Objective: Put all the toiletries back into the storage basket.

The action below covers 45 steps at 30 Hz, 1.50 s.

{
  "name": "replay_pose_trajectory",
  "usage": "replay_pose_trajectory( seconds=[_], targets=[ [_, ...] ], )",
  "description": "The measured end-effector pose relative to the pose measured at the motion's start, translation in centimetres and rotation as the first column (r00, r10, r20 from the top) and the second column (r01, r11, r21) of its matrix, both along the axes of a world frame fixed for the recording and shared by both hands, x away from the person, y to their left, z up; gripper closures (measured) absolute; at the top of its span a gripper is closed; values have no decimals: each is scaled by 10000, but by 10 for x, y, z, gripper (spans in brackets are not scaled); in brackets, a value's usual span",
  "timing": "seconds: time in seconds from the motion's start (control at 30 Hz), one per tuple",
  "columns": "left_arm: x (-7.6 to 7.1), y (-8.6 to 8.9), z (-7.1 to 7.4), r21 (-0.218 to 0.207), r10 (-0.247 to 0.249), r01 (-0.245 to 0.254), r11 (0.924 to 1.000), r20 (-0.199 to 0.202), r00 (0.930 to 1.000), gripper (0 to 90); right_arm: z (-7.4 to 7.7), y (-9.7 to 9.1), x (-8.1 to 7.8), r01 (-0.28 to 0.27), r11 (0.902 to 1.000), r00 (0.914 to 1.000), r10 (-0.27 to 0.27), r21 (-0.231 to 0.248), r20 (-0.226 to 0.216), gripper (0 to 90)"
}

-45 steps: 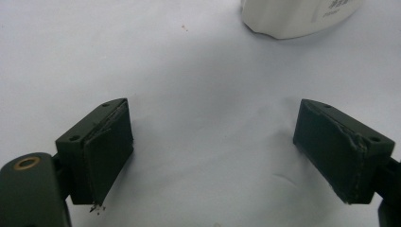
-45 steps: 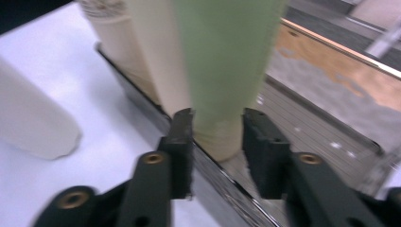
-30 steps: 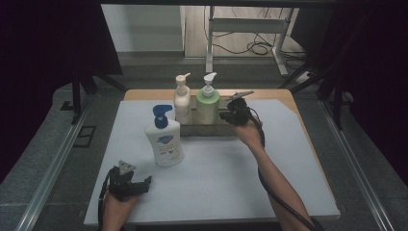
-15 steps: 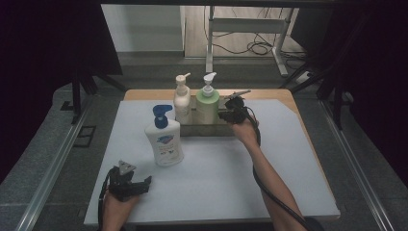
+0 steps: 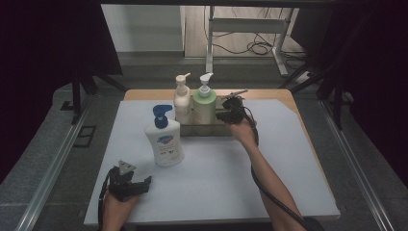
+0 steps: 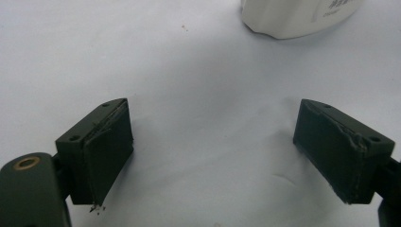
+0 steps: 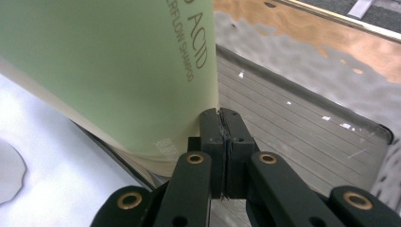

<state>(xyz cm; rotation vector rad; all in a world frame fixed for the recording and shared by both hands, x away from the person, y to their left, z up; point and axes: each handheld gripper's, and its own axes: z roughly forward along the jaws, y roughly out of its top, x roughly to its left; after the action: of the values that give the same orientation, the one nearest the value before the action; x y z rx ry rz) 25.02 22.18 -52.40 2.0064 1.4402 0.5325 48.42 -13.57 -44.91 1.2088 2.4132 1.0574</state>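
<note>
White sheeting covers the table [image 5: 211, 192], and behind it we see a wooden edge, a dark floor with cables and a metal frame [image 5: 250, 29].

At the far middle of the table stands a shallow grey tray [image 5: 211, 129]. Inside it we see two pump bottles side by side: a cream bottle [image 5: 182, 102] on the left and a green bottle [image 5: 204, 104] on the right, both upright and touching or almost touching each other. In front of the tray, nearer to us and a little to the left, a white bottle with a blue pump [image 5: 165, 139] stands upright on the sheet, apart from the tray.

Our right gripper [image 5: 230, 115] is at the right side of the green bottle, over the tray. In the right gripper view its jaws are pressed together with nothing between them, and their tips lie against the lower wall of the green bottle [image 7: 118, 71], just above the tray floor [image 7: 293, 142]. We can read "shampoo" on the bottle.

Our left gripper [image 5: 132, 185] rests low at the near left corner of the table. In the left gripper view its jaws stand wide apart over the bare sheet, holding nothing, and the base of the white bottle [image 6: 293, 19] is ahead of them, well apart.
</note>
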Motion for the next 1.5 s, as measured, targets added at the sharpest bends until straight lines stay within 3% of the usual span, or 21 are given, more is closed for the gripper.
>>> replay_pose_trajectory(
  seconds=[0.23,0.77,1.23,1.5],
  targets=[
    [0,0,0,2,-1,1,10000,2,10000,123,2,11,-4,-203,9995,9997,205,-236,104,887],
    [0,0,0,9,-2,2,10000,2,10000,123,4,13,-7,-341,9988,9992,348,-349,187,892],
    [0,0,0,8,-5,5,10000,2,10000,124,2,5,-9,-304,9995,9989,306,-53,341,811],
    [0,0,0,4,-2,2,10000,0,10000,124,7,2,-15,-548,9984,9969,540,123,573,768]
  ],
)
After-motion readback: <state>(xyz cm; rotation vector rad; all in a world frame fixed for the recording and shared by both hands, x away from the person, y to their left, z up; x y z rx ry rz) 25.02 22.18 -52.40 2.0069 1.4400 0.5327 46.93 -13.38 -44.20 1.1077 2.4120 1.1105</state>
